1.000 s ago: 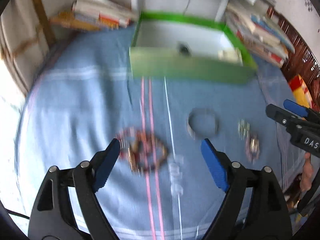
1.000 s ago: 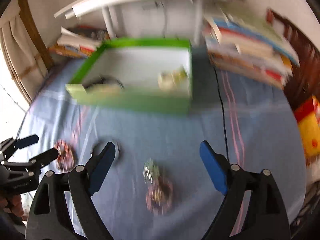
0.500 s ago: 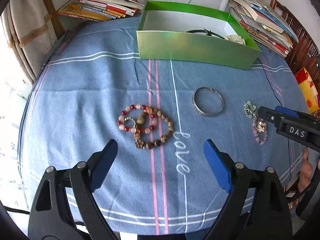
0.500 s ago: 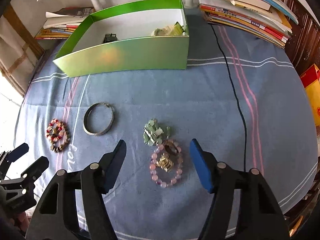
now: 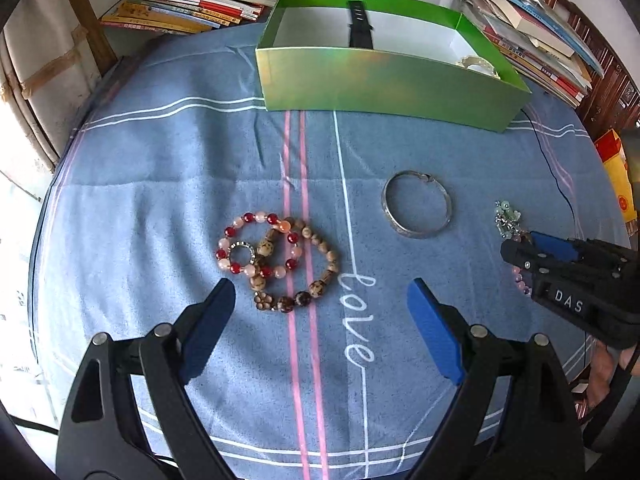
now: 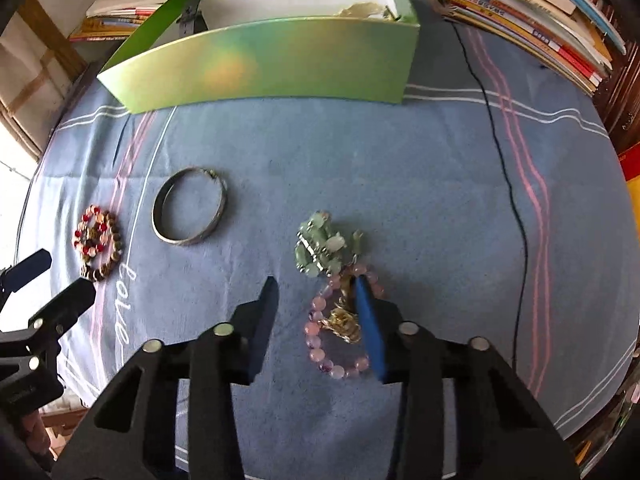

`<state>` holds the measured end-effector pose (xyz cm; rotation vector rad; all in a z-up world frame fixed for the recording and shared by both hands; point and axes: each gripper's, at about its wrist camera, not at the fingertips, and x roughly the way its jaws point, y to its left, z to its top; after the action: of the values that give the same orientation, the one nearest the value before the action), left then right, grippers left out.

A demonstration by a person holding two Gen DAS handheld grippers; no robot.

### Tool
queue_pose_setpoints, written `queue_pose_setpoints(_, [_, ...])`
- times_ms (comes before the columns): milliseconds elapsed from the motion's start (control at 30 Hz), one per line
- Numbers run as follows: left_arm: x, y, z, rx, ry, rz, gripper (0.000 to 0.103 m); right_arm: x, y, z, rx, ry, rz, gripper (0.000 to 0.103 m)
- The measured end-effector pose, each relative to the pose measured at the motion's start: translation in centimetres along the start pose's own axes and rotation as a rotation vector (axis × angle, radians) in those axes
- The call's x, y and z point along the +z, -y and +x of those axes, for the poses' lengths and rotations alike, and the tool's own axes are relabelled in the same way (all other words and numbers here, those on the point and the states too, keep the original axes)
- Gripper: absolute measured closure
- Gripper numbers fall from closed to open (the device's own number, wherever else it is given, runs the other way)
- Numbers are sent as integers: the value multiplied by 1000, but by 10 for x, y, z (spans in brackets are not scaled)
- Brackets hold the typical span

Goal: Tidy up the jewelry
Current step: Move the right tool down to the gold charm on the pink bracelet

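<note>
A red-and-pink bead bracelet [image 5: 256, 246] overlaps a brown bead bracelet [image 5: 316, 276] on the blue cloth, just beyond my open left gripper [image 5: 320, 300]. A silver bangle [image 5: 416, 204] lies to their right; it also shows in the right wrist view [image 6: 190, 210]. My right gripper [image 6: 316, 292] is open and low over a pink bead bracelet [image 6: 340, 332], its right finger inside the loop. A pale green jewelry piece [image 6: 320, 246] touches the bracelet's far side. The green box [image 5: 384, 60] at the back holds a black strap [image 5: 360, 28] and a pale bracelet [image 5: 478, 64].
Stacks of books [image 5: 192, 8] lie behind the box on the left, and another stack of books [image 6: 520, 12] on the right. A thin black cable [image 6: 508, 168] runs across the cloth on the right. A red-and-yellow packet [image 5: 618, 176] sits at the right edge.
My right gripper has dropped down and forward onto the pink bracelet, and its jaws have narrowed. My left gripper has moved in closer over the red and brown bracelets.
</note>
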<state>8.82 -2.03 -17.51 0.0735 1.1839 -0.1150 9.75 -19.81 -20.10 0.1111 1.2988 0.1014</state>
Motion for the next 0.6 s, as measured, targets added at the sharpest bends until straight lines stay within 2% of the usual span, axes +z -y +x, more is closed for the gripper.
queue_pose_setpoints(67, [0, 1, 1, 1, -4, 0, 16, -1, -3, 0, 12, -5, -12, 71])
queue_pose_setpoints(267, [2, 3, 3, 3, -8, 8, 16, -8, -17, -5, 64, -26, -59, 71])
queue_pose_setpoints(600, [3, 3, 9, -1, -28, 14, 16, -4, -7, -19, 36, 24, -13, 65])
